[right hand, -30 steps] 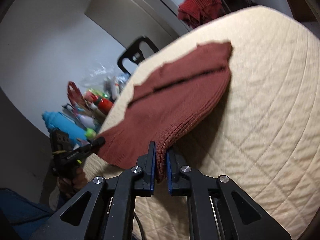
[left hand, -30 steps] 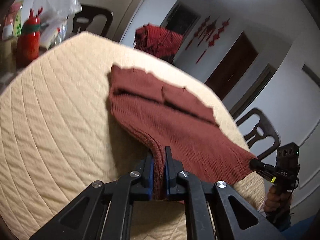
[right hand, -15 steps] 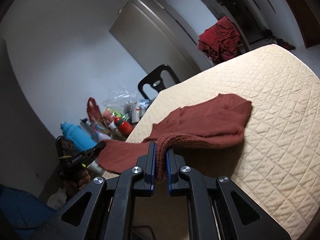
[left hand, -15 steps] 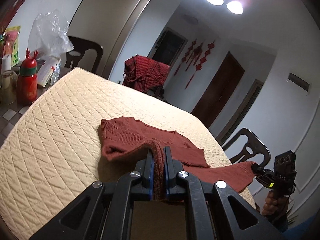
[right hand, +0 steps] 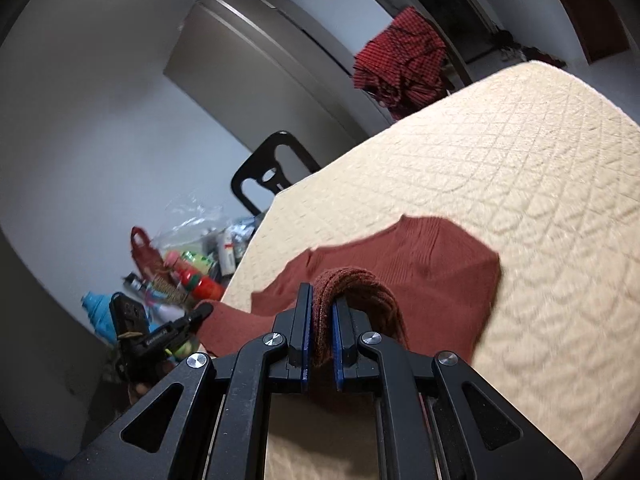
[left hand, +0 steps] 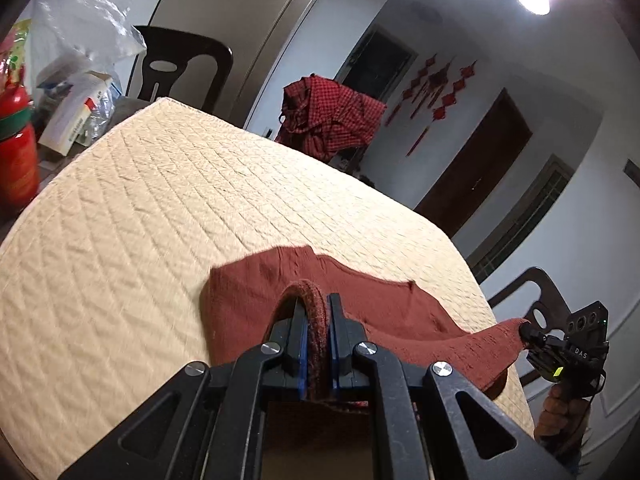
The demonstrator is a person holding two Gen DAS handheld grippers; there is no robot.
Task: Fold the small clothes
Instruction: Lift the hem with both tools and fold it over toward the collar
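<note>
A small rust-red knit garment (left hand: 384,316) lies near the front edge of the beige quilted table (left hand: 168,216), its near part lifted. My left gripper (left hand: 317,312) is shut on the garment's ribbed hem, which loops over the fingertips. My right gripper (right hand: 321,308) is shut on another stretch of the same hem (right hand: 352,284). The garment (right hand: 432,260) spans between the two grippers. The right gripper shows at the far right of the left wrist view (left hand: 536,338), the left gripper at the lower left of the right wrist view (right hand: 196,316).
Bottles, a plastic bag and boxes (left hand: 76,92) crowd the table's left end (right hand: 188,276). Dark chairs (left hand: 180,68) stand around the table. A red checked cloth (left hand: 328,116) hangs on a far chair (right hand: 404,64).
Both grippers have carried the held hem back toward the table's near edge, dragging the garment closer. It lies lower and flatter than a second ago.
</note>
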